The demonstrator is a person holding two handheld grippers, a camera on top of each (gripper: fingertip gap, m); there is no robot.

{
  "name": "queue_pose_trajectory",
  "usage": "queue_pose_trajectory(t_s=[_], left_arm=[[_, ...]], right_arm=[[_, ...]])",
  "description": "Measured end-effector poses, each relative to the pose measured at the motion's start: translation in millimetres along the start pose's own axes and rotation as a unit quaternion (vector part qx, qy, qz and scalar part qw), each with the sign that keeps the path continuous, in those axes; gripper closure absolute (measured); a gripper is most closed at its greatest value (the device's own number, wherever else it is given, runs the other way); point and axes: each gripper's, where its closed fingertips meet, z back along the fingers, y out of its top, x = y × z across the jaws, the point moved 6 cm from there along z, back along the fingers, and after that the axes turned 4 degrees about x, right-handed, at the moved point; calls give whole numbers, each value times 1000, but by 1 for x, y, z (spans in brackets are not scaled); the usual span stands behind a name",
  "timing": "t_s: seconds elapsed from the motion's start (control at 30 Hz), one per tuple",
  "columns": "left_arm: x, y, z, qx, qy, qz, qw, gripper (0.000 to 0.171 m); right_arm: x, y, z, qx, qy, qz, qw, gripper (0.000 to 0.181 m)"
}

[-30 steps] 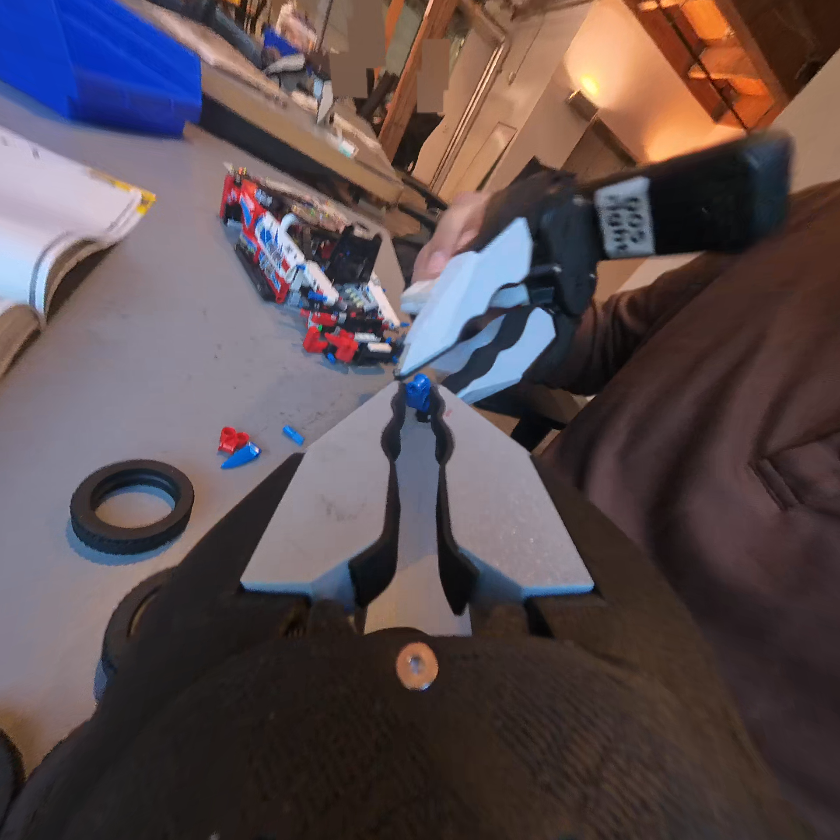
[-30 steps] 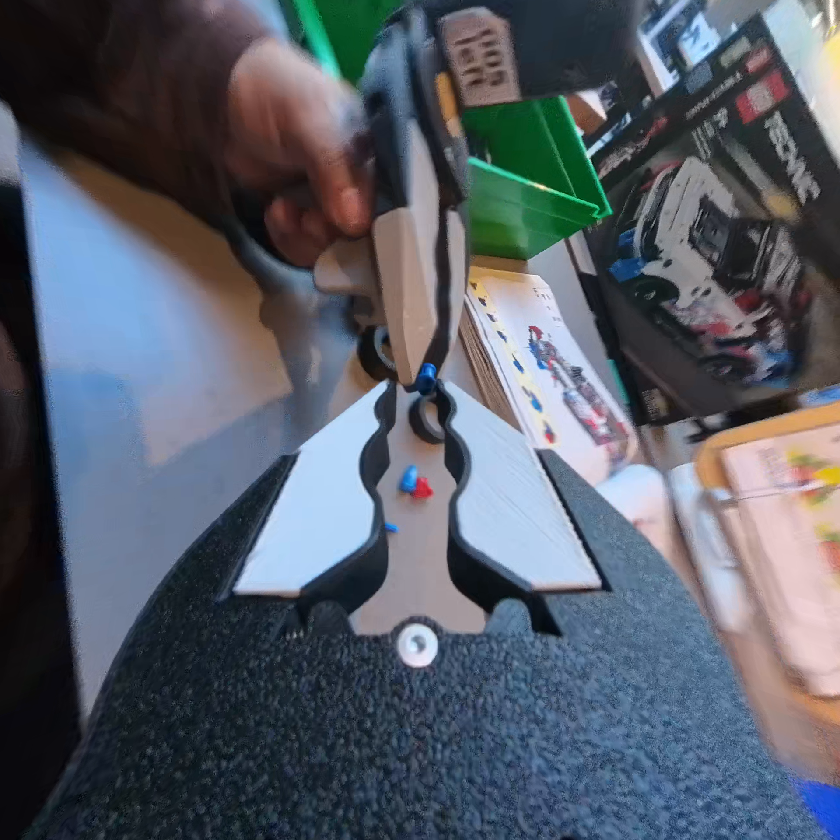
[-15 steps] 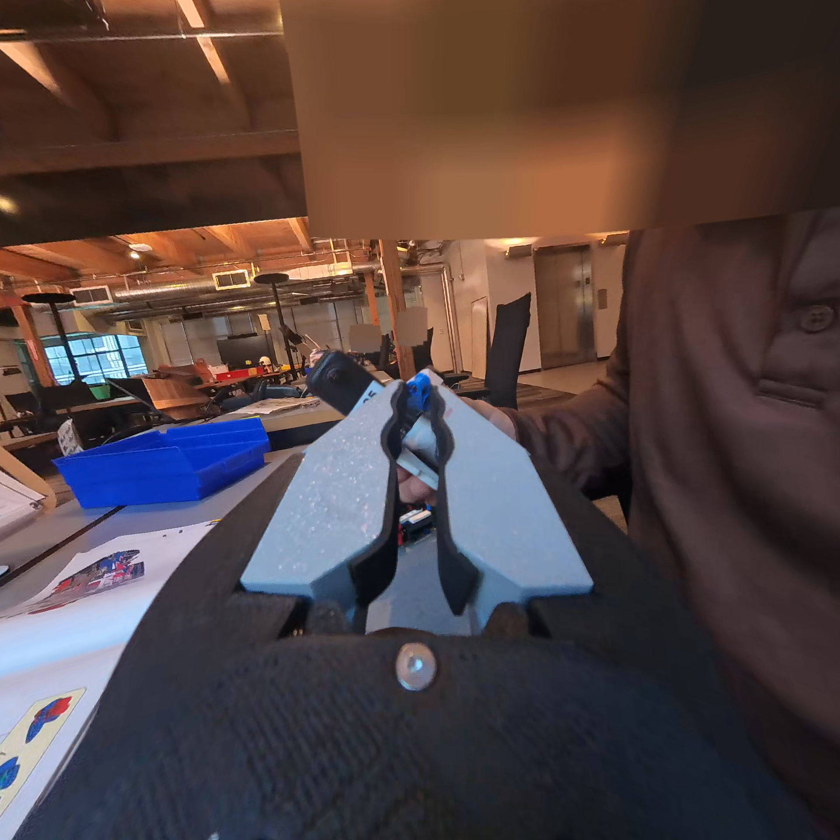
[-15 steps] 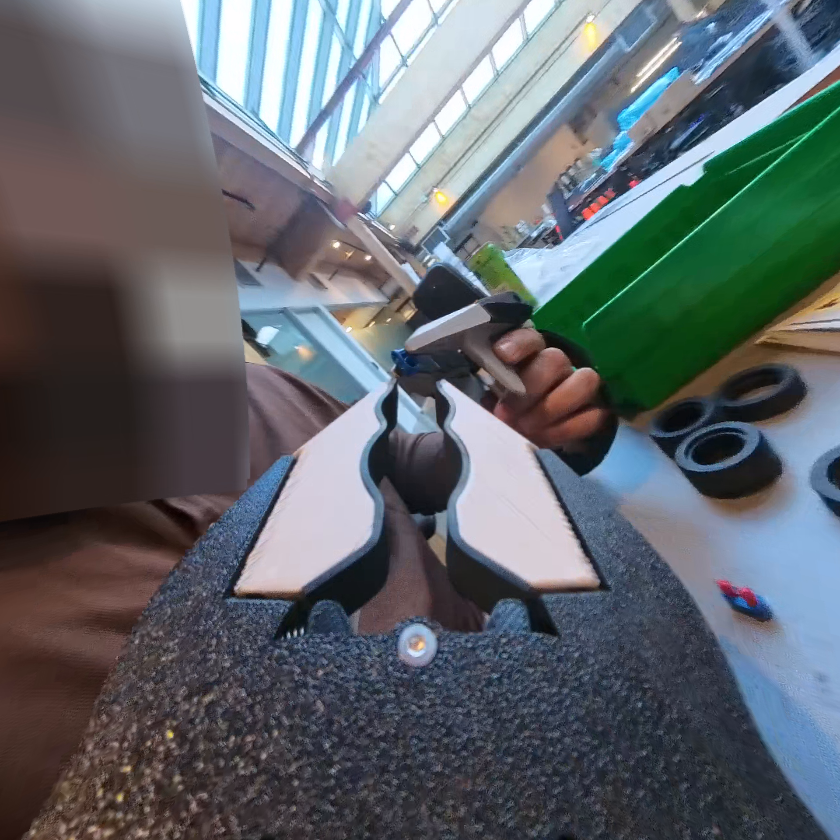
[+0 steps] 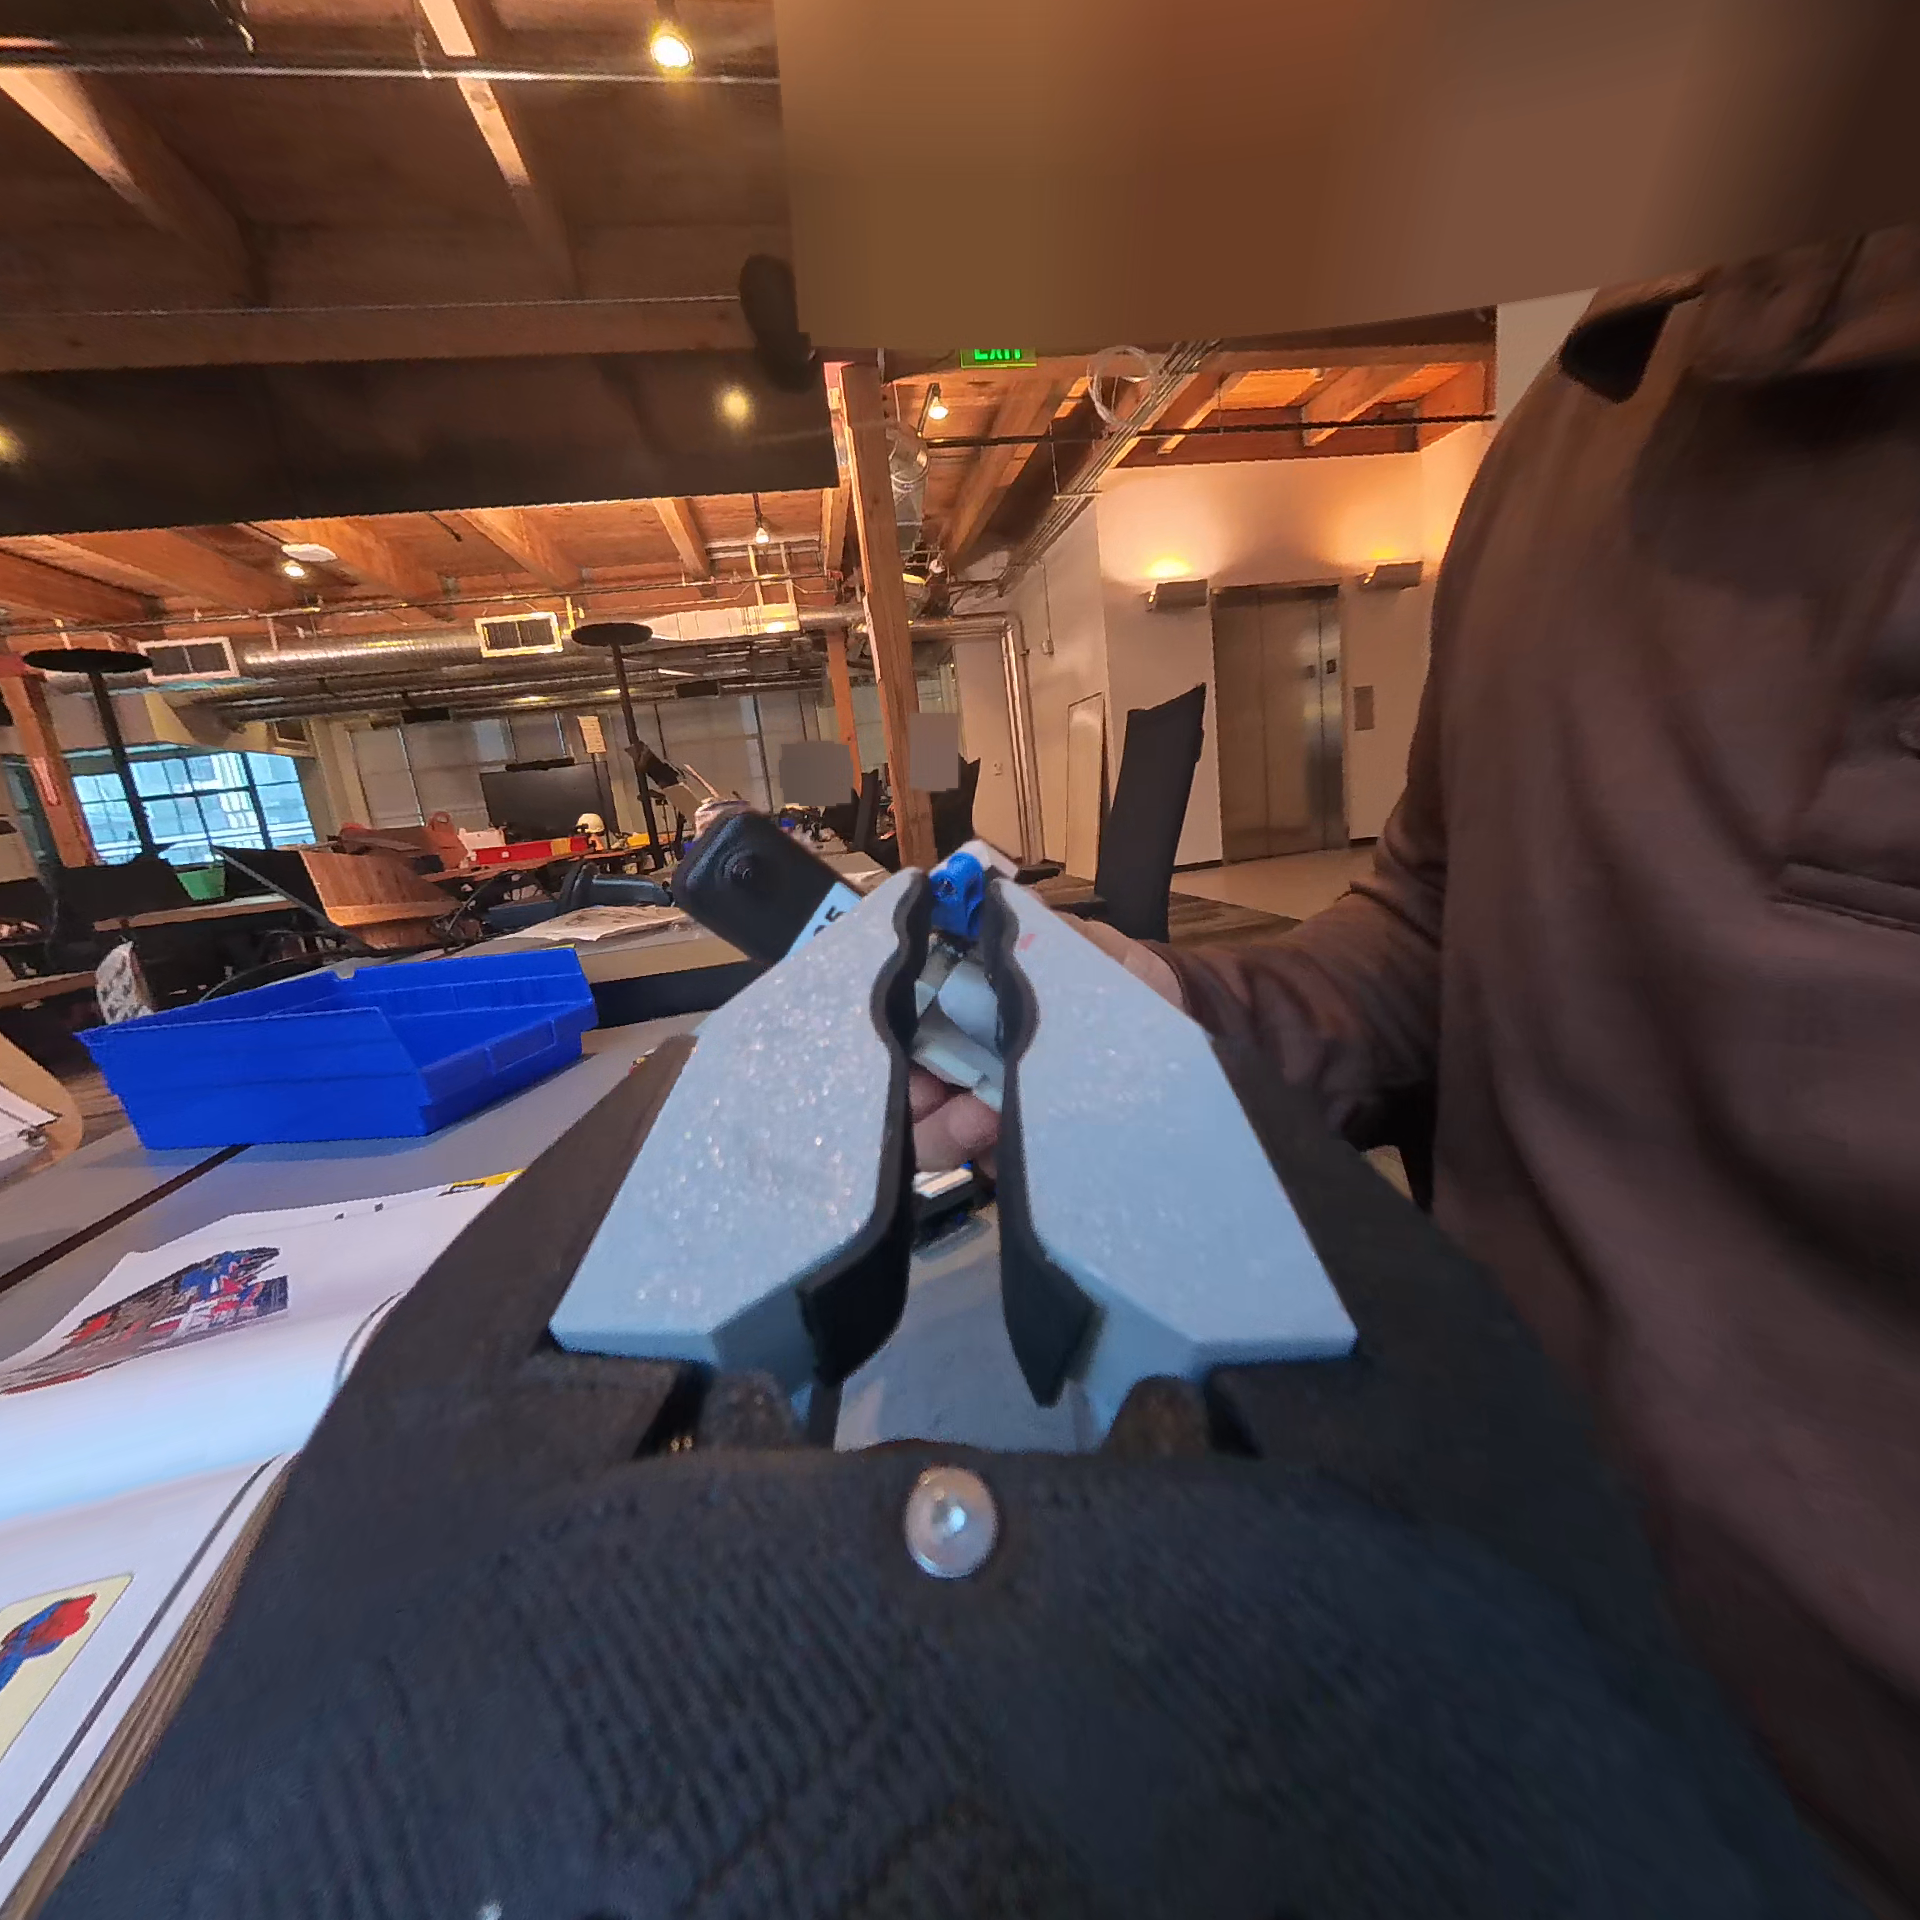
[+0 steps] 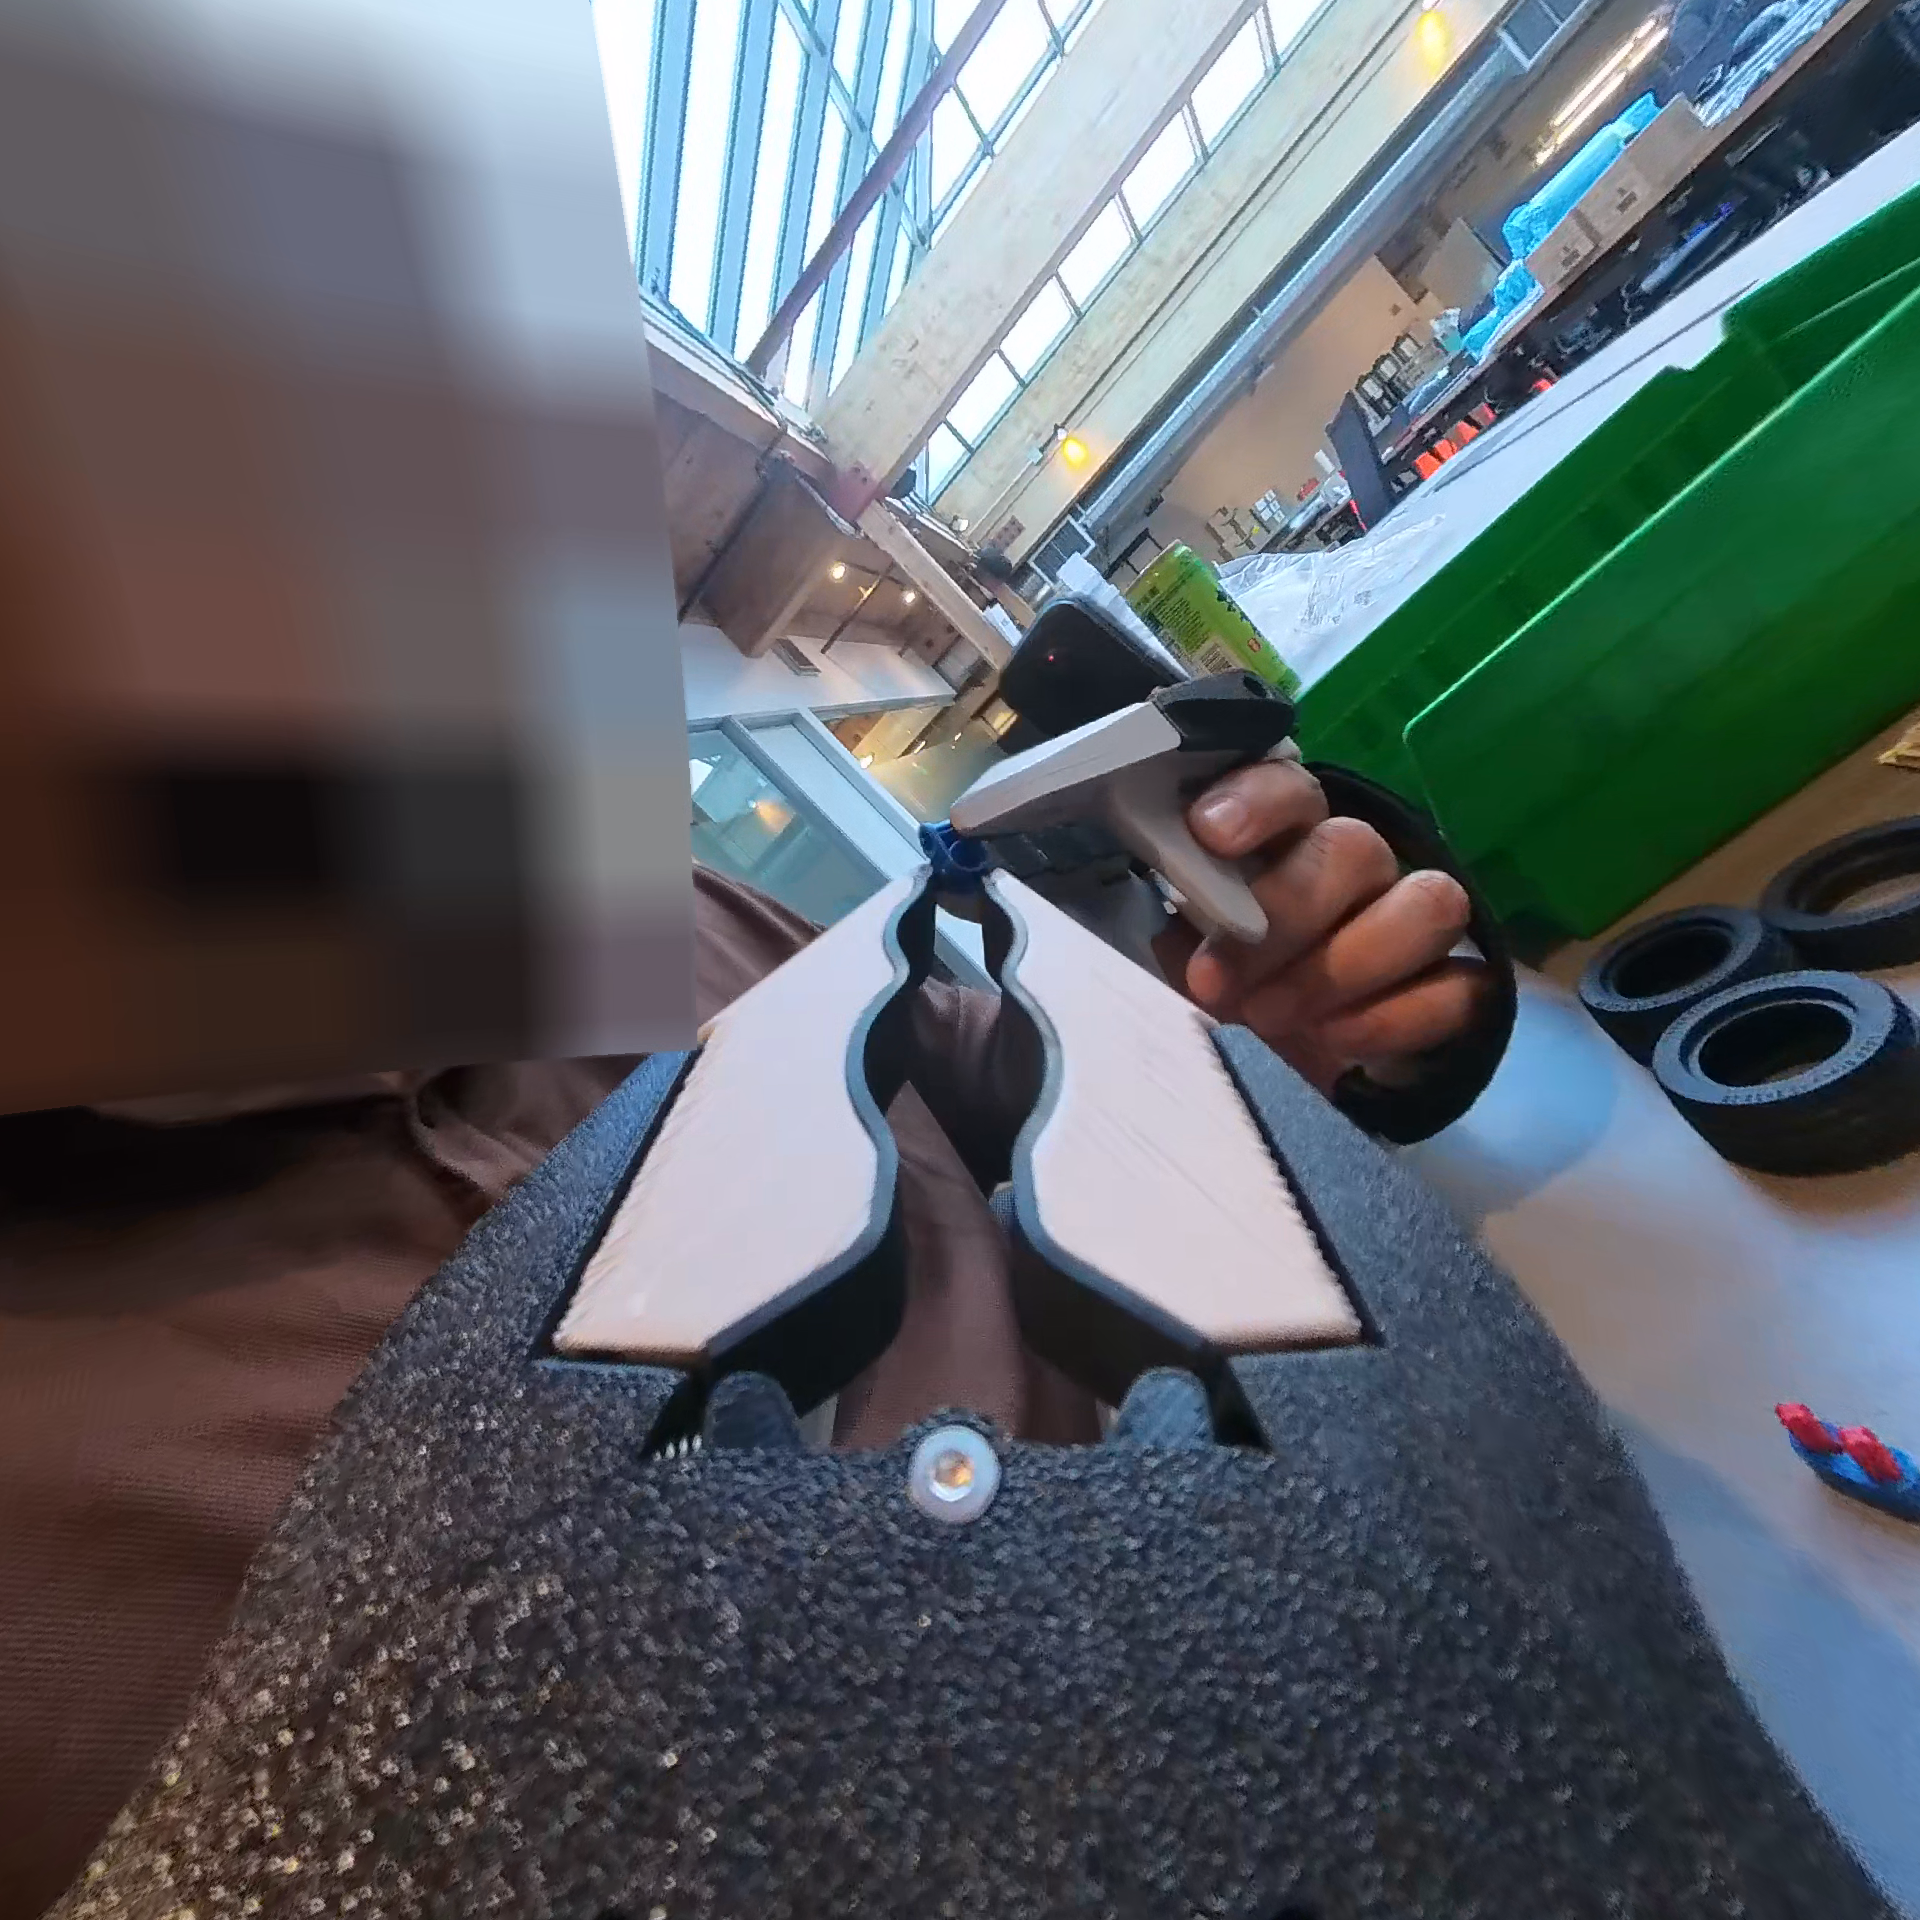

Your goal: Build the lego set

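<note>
Two tools are up off the worktop (image 6: 1621,1299) right now, tips nearly meeting in front of the person's chest. Left tool (image 5: 958,906) is pinched down on a small blue lego piece (image 5: 957,900), held right at the very tip with the rest of the jaws gaping a bit lower down. Right tool (image 6: 958,883) is narrowed at its tips but I can't tell if it actually has hold of anything; the same blue piece (image 6: 954,852) sits just past its tips, touching or almost touching. So the piece lies dead ahead of the right tool and the left one comes in from its right side, roughly crosswise. Can't make out the piece's long axis, too small. My guess is this is a handover or a re-grip, and it all turns on the right tool lining up on the bit sticking out. Below and right of the right tool: black tyres (image 6: 1782,1060), green bins (image 6: 1662,665), a red-and-blue piece (image 6: 1844,1455). Left of the left tool: blue bin (image 5: 343,1049), instruction booklet (image 5: 156,1382).
</note>
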Motion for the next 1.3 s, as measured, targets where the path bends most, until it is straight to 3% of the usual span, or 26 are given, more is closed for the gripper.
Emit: queue_pose_trajectory(t_s=[0.3,0.5,0.83,1.3], left_arm=[[3,-1,-3,-29,7,-16,999,165],[4,-4,-5,-45,14,-23,999,165],[-2,-31,-7,-139,31,-11,990,165],[-6,-49,-5,-193,42,-33,980,167]], right_arm=[[-2,-4,1,10,6,-16,1000,165],[-3,-4,7,8,-26,0,1000,170],[7,-10,35,17,-143,16,989,176],[21,-13,52,22,-177,-1,984,176]])
